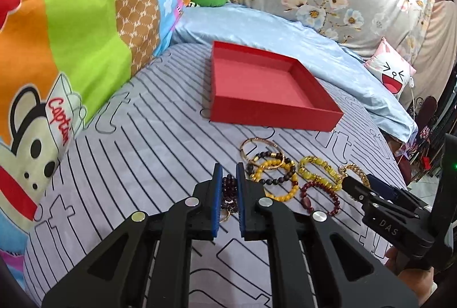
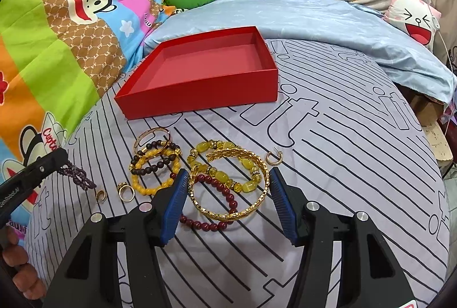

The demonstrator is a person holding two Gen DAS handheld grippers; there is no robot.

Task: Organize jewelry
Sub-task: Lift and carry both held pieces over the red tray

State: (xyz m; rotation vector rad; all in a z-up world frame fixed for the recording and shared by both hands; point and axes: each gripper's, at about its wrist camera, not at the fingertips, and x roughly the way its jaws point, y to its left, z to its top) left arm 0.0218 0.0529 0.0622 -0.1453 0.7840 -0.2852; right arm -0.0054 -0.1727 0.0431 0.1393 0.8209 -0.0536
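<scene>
An open red box [image 2: 200, 96] sits empty on the striped bedsheet. In front of it lies a loose cluster: a thin gold bangle [image 2: 151, 135], dark and yellow bead bracelets [image 2: 155, 165], a chunky yellow one [image 2: 225, 168], a wide gold cuff [image 2: 242, 188] over dark red beads [image 2: 205, 222], three small rings. A purple bead bracelet [image 2: 78, 175] hangs lifted, pinched in the left tongs [image 1: 228, 179].
</scene>
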